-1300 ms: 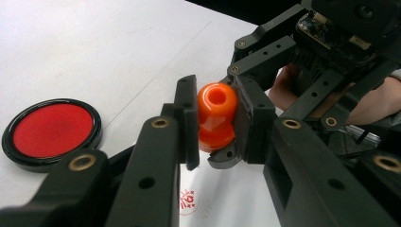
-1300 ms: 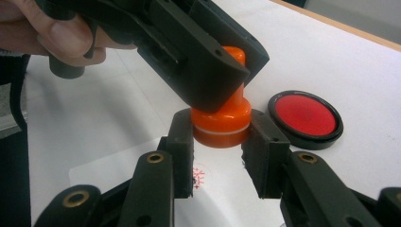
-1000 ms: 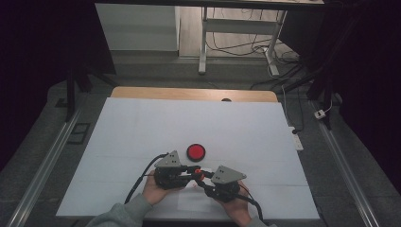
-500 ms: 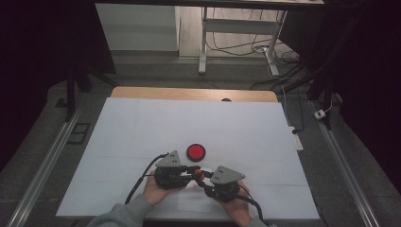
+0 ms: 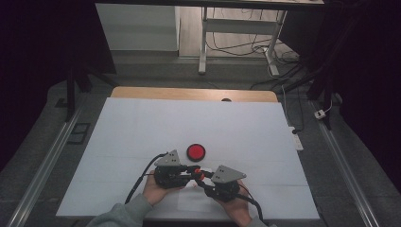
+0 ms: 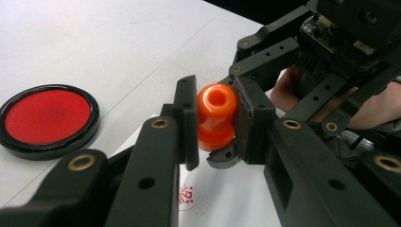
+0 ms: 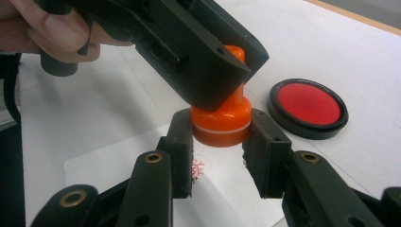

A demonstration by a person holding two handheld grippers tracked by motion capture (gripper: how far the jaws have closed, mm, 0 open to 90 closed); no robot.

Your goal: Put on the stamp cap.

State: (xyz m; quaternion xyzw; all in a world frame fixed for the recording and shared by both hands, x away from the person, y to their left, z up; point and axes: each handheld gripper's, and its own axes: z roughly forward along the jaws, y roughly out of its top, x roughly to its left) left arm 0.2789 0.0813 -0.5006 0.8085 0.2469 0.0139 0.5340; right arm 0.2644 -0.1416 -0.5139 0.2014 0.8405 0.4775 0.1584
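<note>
Ink pad: a round black case (image 5: 196, 152) lying open on the white counter (image 5: 142, 127), its well holding a flat red pad; it sits just beyond the two grippers, apart from them.
Ink pad, gripper views: at the left edge of the left gripper view (image 6: 47, 118); at the right of the right gripper view (image 7: 308, 107).
Stamp: an orange stamp (image 6: 216, 116) with a rounded knob on top and a wider base ringed by a thin white line (image 7: 220, 120); held between the two grippers near the counter's front edge (image 5: 200, 174).
Paper: a white sheet (image 7: 142, 161) lies on the counter under the stamp, with a small red stamped mark (image 7: 197, 169) on it; the same mark shows in the left gripper view (image 6: 187, 196).
Left gripper (image 6: 215, 120): fingers drawn in and clamped on the stamp's upper part, one finger (image 6: 187, 113) on each side of the knob.
Right gripper (image 7: 220, 142): fingers close around the stamp's base; the left finger (image 7: 182, 137) touches it, the other side sits at the base edge, a firm clamp.
Hands: one hand on each gripper, coming in from the counter's front edge.
</note>
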